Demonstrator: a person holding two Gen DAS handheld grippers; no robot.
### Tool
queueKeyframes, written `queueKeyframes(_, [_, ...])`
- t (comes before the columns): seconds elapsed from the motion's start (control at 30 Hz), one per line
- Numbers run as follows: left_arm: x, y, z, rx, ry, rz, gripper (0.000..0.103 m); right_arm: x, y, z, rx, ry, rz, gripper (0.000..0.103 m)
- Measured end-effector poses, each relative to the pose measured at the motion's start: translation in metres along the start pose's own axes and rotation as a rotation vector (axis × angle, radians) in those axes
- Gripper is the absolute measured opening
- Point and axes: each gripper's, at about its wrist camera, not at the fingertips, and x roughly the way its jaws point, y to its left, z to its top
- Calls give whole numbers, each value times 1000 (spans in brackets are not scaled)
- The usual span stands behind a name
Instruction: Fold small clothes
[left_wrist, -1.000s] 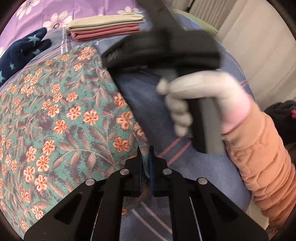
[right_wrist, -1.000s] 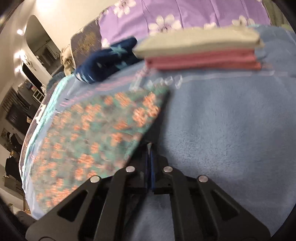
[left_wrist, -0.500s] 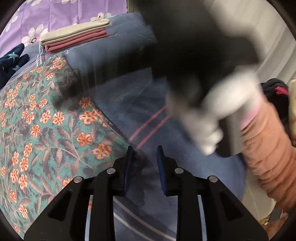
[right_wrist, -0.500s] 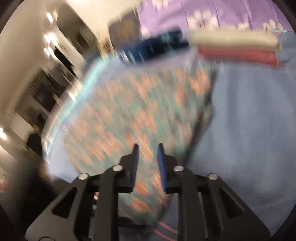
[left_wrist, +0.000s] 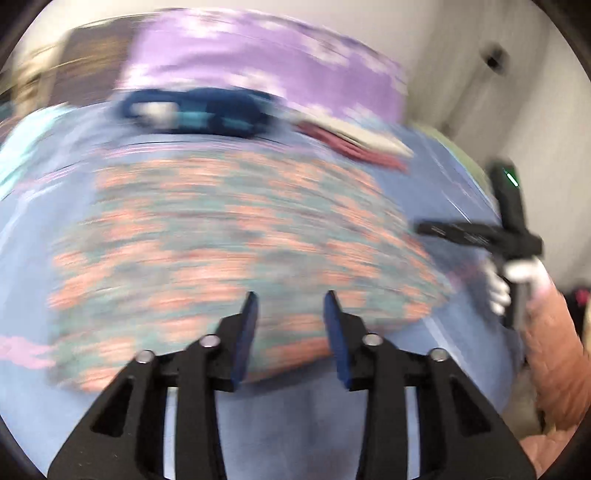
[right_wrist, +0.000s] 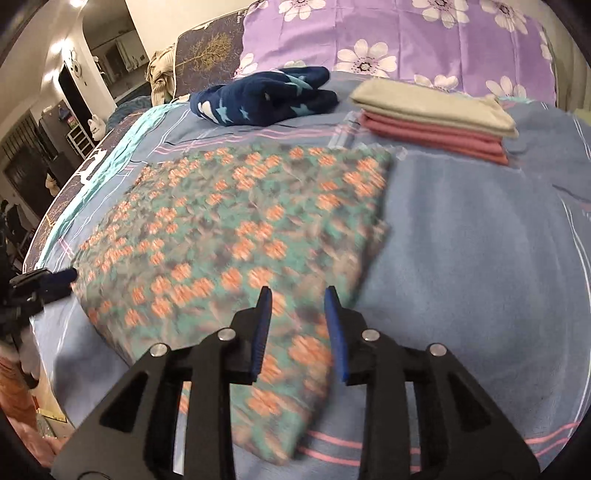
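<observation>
Teal cotton cloth with orange flowers (right_wrist: 240, 229) spread flat on the blue bed blanket (right_wrist: 480, 258). Jaws wide, empty on left gripper (left_wrist: 289, 295) and right gripper (right_wrist: 297, 291). Soft, light, floppy; best pinched at near corners.

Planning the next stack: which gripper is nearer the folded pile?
Right. The right gripper hangs over the floral cloth's near right edge, toward the pile; the left gripper is at the cloth's far left.

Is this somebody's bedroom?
Most likely a bedroom. The clothes lie on a blue blanket spread over a bed, with a purple flowered pillow at its head and a headboard behind it.
</observation>
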Motion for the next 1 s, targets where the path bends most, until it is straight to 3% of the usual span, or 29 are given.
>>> queueKeyframes(0.03, [-15, 24, -3, -44, -30, 35, 19, 1, 7, 8, -15, -2, -1, 31])
queueKeyframes(0.1, [-37, 61, -7, -112, -70, 85, 13, 8, 40, 26, -73, -7, 7, 31])
queueKeyframes(0.17, [-53, 100, -15, -182, -103, 117, 12, 18, 69, 42, -128, -7, 24, 31])
queueKeyframes(0.27, [-62, 127, -23, -222, -109, 97, 12, 40, 128, 67, -226, 8, 53, 31])
queueKeyframes(0.4, [-49, 142, -25, -208, -83, 45, 14, 85, 202, 99, -316, 65, 76, 31])
queueKeyframes(0.5, [-31, 152, -21, -202, -65, 33, 27, 128, 249, 129, -333, 110, 67, 31])
queueKeyframes(0.6, [-24, 162, -22, -208, -54, 30, 30, 163, 280, 151, -331, 140, 51, 31])
queueKeyframes(0.7, [-20, 163, -20, -202, -57, -21, 30, 196, 307, 167, -342, 156, 12, 44])
queueKeyframes(0.8, [-18, 160, -18, -169, -61, -39, 30, 226, 327, 176, -358, 181, -30, 45])
queueKeyframes(0.9, [-9, 159, -18, -148, -41, -41, 30, 258, 338, 175, -394, 230, -142, 55])
queueKeyframes(0.93, [-5, 160, -19, -145, -27, -36, 28, 265, 339, 174, -399, 238, -171, 50])
queueKeyframes(0.97, [-2, 160, -20, -143, -18, -35, 17, 273, 338, 172, -405, 246, -201, 34])
queueKeyframes(1.0, [0, 160, -21, -142, -17, -44, 4, 274, 337, 173, -404, 237, -198, 4])
